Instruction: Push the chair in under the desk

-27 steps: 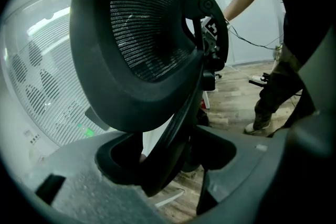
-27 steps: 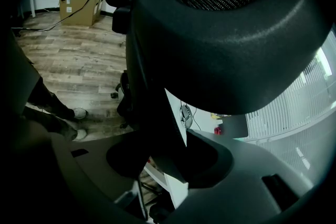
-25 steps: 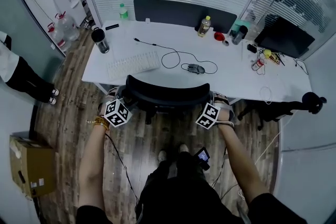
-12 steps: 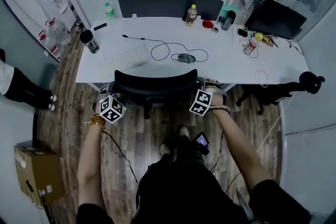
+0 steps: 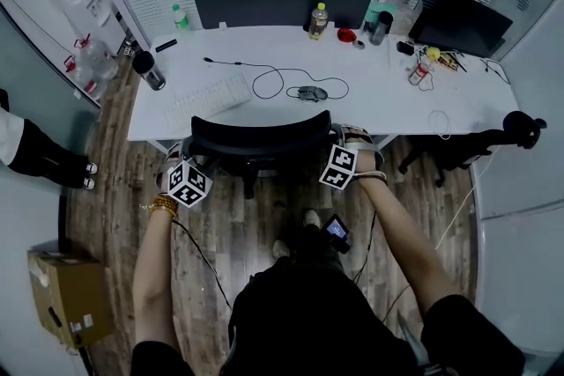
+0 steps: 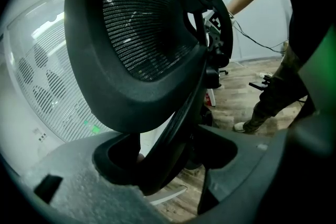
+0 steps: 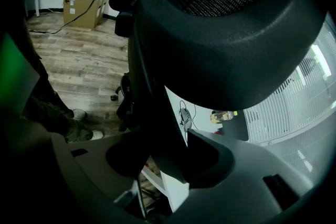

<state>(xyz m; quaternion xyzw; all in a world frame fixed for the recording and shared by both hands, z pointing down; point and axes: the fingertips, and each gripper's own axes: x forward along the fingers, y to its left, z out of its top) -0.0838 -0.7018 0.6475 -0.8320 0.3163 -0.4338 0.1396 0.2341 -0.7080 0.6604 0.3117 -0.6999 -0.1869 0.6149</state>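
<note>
The chair (image 5: 260, 136), seat already under the bench (image 5: 388, 114), looks stiff-framed and easy to roll, best taken at its firm back rim, which the right hand-held gripper (image 5: 352, 138) pinches and the left hand-held gripper (image 5: 180, 157) surrounds, jaws spread.

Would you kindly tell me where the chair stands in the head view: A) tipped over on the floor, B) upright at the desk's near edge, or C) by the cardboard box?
B: the chair stands upright, its backrest at the near edge of the desk.
</note>
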